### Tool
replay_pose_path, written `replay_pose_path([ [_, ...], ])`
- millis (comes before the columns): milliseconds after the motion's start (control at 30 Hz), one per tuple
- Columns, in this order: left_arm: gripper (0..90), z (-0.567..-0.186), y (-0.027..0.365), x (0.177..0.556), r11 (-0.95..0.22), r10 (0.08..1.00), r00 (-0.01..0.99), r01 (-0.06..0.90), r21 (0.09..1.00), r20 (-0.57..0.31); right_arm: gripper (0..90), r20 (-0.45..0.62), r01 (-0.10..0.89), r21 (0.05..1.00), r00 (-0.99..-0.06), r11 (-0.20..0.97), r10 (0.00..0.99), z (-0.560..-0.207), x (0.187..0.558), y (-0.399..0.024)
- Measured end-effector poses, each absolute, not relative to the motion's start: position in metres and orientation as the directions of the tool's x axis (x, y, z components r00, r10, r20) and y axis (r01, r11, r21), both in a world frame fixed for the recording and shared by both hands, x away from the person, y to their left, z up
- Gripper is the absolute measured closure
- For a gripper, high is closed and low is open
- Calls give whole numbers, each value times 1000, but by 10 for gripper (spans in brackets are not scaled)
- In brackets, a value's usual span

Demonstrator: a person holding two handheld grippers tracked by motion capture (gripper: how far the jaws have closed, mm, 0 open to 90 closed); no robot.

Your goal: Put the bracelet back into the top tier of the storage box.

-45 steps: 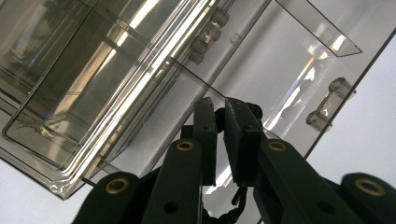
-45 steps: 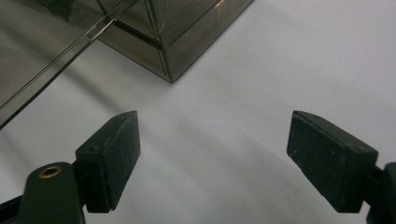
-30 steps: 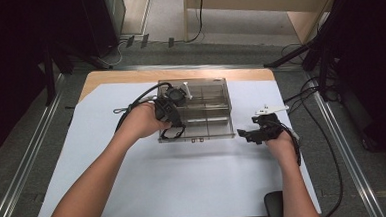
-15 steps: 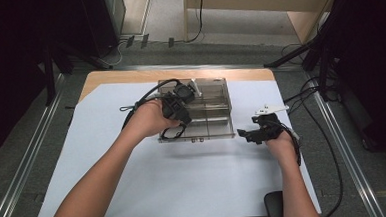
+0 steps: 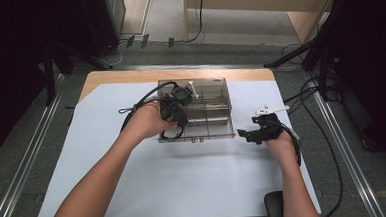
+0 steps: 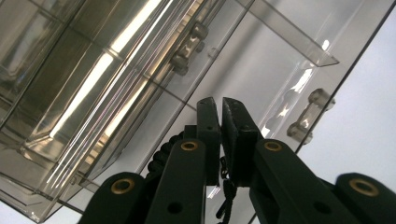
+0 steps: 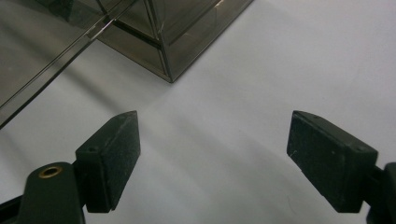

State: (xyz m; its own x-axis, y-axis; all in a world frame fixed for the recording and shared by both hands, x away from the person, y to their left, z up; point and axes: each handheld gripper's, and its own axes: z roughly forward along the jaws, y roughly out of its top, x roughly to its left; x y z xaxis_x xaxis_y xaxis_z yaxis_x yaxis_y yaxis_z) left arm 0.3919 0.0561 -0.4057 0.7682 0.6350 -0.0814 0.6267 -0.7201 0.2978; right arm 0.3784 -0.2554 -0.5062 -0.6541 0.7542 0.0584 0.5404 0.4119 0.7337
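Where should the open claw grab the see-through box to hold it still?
Probably the near right corner of the clear box, coming in from the right side across the white sheet. That corner's upright walls stand bare and face the right gripper, whose jaws are wide open. The left gripper, jaws shut, is already at the box's left part.

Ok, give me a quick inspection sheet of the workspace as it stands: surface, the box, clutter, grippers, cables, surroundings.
Surface: wooden table covered by a white sheet, flat.
Job's things: clear compartment box at the sheet's far middle, with dividers inside; contents not discernible.
Clutter: nothing seen on the sheet besides the box.
Grippers: left gripper over the box's left part, jaws closed, nothing visibly between them. Right gripper on the sheet right of the box, jaws wide open, nothing between them.
Cables: black cable loops left of the left gripper; more cables trail off the table's right edge.
Surroundings: metal rails on both sides, grey floor, wooden furniture beyond.
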Motion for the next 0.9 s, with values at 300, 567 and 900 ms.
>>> replay_pose_path([
  [300,865,-412,65,392,-710,644,759,641,291,-100,183,57,541,733,-654,413,754,-507,379,-255],
  [567,834,-409,69,391,-704,634,761,642,303,-138,183,61,543,732,-653,411,755,-507,379,-255],
  [900,586,-395,86,386,-664,660,732,673,327,-166,183,59,543,732,-652,411,756,-507,379,-255],
])
